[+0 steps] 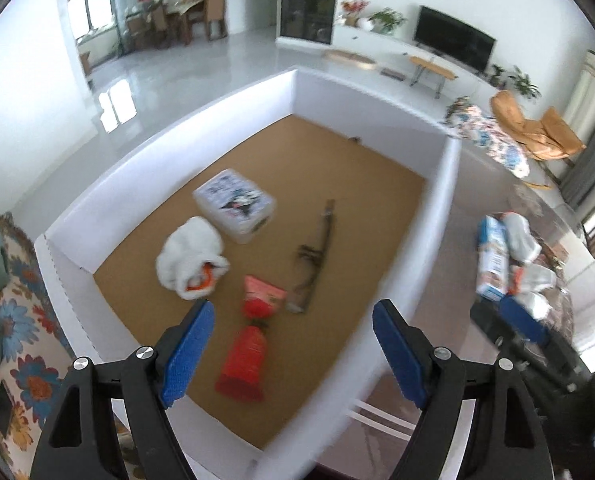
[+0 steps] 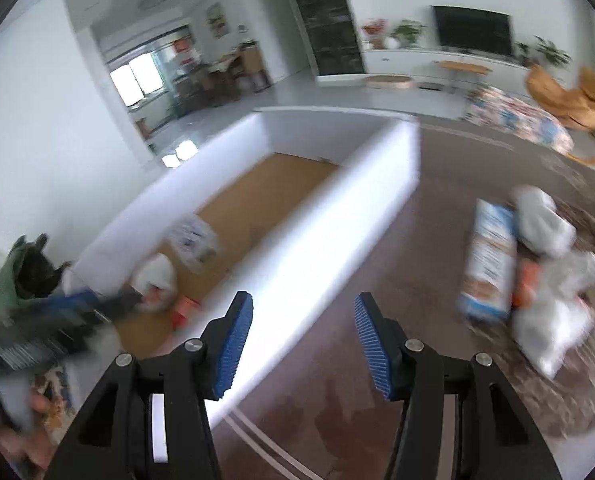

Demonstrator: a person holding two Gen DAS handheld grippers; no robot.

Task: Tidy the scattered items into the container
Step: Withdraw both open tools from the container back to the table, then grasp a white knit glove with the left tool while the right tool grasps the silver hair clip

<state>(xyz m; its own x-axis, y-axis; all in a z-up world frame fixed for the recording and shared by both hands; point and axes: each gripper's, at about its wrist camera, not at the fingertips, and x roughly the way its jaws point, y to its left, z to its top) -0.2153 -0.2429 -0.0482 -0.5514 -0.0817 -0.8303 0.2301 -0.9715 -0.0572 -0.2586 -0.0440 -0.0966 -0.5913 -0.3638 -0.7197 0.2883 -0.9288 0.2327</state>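
A big white-walled box (image 1: 437, 216) with a brown floor sits below my left gripper (image 1: 293, 354), which hangs open and empty above its near end. Inside lie a red tube (image 1: 244, 362), a red-pink packet (image 1: 262, 294), a white cloth bundle (image 1: 189, 256), a clear plastic case (image 1: 235, 204) and a dark thin tool (image 1: 317, 252). On the brown table to the right rest a blue-and-white carton (image 2: 489, 264) and white bags (image 2: 549, 320). My right gripper (image 2: 303, 346) is open and empty over the table beside the box wall (image 2: 297, 248), left of that pile.
A flower-patterned cloth (image 1: 17, 320) lies left of the box. Beyond are a glossy white floor, a TV (image 1: 453, 42) on a low cabinet, an orange chair (image 1: 537, 128) and a patterned cushion (image 1: 493, 140). The left gripper's body (image 2: 57, 320) shows blurred in the right wrist view.
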